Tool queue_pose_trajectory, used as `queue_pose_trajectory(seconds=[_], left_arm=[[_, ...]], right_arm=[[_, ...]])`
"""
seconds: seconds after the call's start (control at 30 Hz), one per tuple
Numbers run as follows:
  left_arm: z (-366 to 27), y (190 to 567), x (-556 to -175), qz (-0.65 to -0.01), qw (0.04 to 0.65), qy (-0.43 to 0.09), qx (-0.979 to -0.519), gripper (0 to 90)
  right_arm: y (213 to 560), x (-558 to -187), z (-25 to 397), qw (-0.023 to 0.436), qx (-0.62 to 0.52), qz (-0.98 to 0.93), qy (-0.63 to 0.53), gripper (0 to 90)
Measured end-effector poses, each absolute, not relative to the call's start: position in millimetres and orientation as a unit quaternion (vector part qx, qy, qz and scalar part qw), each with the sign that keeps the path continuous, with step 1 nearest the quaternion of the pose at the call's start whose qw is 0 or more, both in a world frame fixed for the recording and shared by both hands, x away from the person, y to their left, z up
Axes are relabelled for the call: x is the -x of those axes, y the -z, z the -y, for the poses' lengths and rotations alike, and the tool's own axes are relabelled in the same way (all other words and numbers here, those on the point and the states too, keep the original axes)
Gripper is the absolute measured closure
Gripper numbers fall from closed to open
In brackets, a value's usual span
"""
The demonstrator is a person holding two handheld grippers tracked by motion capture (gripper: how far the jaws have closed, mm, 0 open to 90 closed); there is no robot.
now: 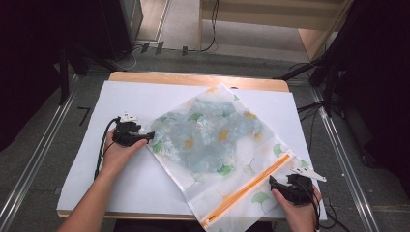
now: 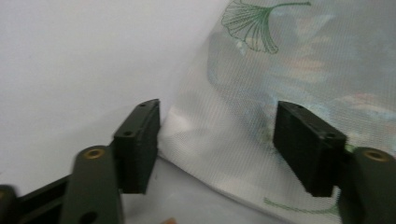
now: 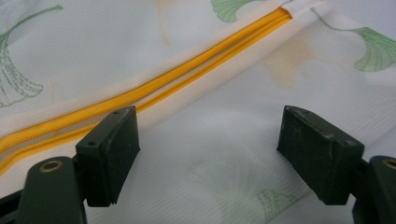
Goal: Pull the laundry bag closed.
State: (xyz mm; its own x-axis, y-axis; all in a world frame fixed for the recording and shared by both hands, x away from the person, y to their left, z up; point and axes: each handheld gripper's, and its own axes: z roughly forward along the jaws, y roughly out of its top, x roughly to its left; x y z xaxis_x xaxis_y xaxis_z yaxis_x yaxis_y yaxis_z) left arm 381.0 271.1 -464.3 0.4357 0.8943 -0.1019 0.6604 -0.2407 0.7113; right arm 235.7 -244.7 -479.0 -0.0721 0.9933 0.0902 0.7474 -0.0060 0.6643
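Your left gripper is spread wide at the left corner of the mesh bag, gripping nothing; in the left gripper view the two blocky black jaws, with brass-coloured screws behind them, straddle the bag's edge, one over the white sheet and one over the mesh. Your right gripper is released too, sitting near the bag's near-right end just beside the orange zipper; its own view shows both jaws parted over the fabric, the zipper running diagonally just past one jaw.

That bag is a flat, fine-weave translucent white pouch printed with green ginkgo-type leaves and some yellow ones; it lies diagonally across the middle of the table, like a diamond, with something bluish-green and floral showing through the mesh; can't tell what exactly. The zipper line is two bright orange strips along the near-right edge.

Underneath is a smooth white sheet covering a light wooden tabletop; around it grey carpet-like floor, metal rails on both sides, and dark cables at the far end.
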Motion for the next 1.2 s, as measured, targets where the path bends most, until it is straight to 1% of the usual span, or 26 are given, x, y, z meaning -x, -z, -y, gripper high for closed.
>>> queue_pose_trajectory(seconds=[0.1, 0.17, 0.23, 0.27, 0.3, 0.33, 0.37, 0.4, 0.47, 0.5, 0.53, 0.6, 0.67, 0.77, 0.8, 0.83, 0.9, 0.97, 1.0, 1.03, 1.1, 1.17, 1.2], left_arm=[[-268, 464, -381, -0.5, 0.349, -0.166, -0.775, 37.4], [-266, 464, -381, -0.496, 0.353, -0.159, -0.777, 40.8], [-266, 464, -380, -0.495, 0.355, -0.159, -0.777, 43.5], [-266, 464, -380, -0.494, 0.358, -0.154, -0.777, 47.8], [-266, 464, -380, -0.494, 0.358, -0.154, -0.777, 52.3], [-263, 464, -380, -0.488, 0.361, -0.149, -0.78, 55.4], [-261, 464, -379, -0.487, 0.356, -0.156, -0.782, 58.2], [-260, 464, -380, -0.486, 0.356, -0.153, -0.784, 63.1], [-261, 464, -380, -0.484, 0.366, -0.127, -0.785, 76.8], [-261, 465, -380, -0.484, 0.37, -0.12, -0.784, 84.2], [-261, 465, -380, -0.484, 0.37, -0.119, -0.784, 86.3], [-261, 464, -379, -0.485, 0.364, -0.121, -0.786, 88.0], [-262, 462, -379, -0.485, 0.362, -0.115, -0.788, 88.7], [-267, 461, -377, -0.488, 0.362, -0.105, -0.787, 89.0], [-269, 461, -375, -0.488, 0.362, -0.104, -0.787, 89.0], [-270, 461, -374, -0.488, 0.362, -0.106, -0.787, 89.1], [-275, 461, -369, -0.49, 0.363, -0.103, -0.786, 89.1], [-280, 462, -363, -0.489, 0.367, -0.101, -0.785, 89.1], [-282, 462, -360, -0.488, 0.367, -0.104, -0.785, 89.1], [-284, 462, -358, -0.489, 0.367, -0.104, -0.785, 89.1], [-289, 462, -353, -0.484, 0.366, -0.105, -0.788, 89.0], [-293, 461, -350, -0.484, 0.362, -0.104, -0.79, 89.0], [-293, 461, -350, -0.484, 0.362, -0.104, -0.79, 89.0]], right_arm=[[476, -233, 245, 0.216, -0.666, -0.656, -0.282, 19.4], [470, -226, 253, 0.241, -0.692, -0.625, -0.268, 20.0], [473, -226, 258, 0.234, -0.699, -0.624, -0.261, 20.1], [476, -227, 259, 0.228, -0.701, -0.625, -0.257, 20.7], [479, -228, 258, 0.226, -0.701, -0.627, -0.256, 19.5], [479, -229, 256, 0.236, -0.695, -0.632, -0.251, 20.8], [479, -229, 253, 0.241, -0.692, -0.635, -0.245, 20.9], [480, -229, 250, 0.245, -0.689, -0.637, -0.244, 22.4], [480, -230, 248, 0.249, -0.686, -0.637, -0.248, 26.6], [480, -230, 247, 0.249, -0.682, -0.639, -0.255, 35.0], [480, -230, 245, 0.249, -0.671, -0.647, -0.263, 40.4], [480, -231, 240, 0.25, -0.657, -0.657, -0.273, 52.7], [480, -232, 235, 0.249, -0.649, -0.664, -0.277, 63.0], [479, -235, 230, 0.249, -0.632, -0.678, -0.28, 83.0], [479, -236, 230, 0.248, -0.629, -0.682, -0.281, 88.3], [479, -238, 231, 0.245, -0.623, -0.687, -0.283, 90.0], [478, -241, 235, 0.228, -0.622, -0.689, -0.295, 90.0], [479, -243, 245, 0.2, -0.63, -0.678, -0.321, 90.0], [478, -242, 251, 0.197, -0.64, -0.667, -0.328, 90.0], [477, -242, 257, 0.203, -0.65, -0.654, -0.329, 87.9], [474, -241, 273, 0.212, -0.667, -0.631, -0.334, 76.7], [473, -243, 288, 0.224, -0.674, -0.622, -0.329, 69.3], [474, -244, 292, 0.222, -0.681, -0.619, -0.323, 64.4]])
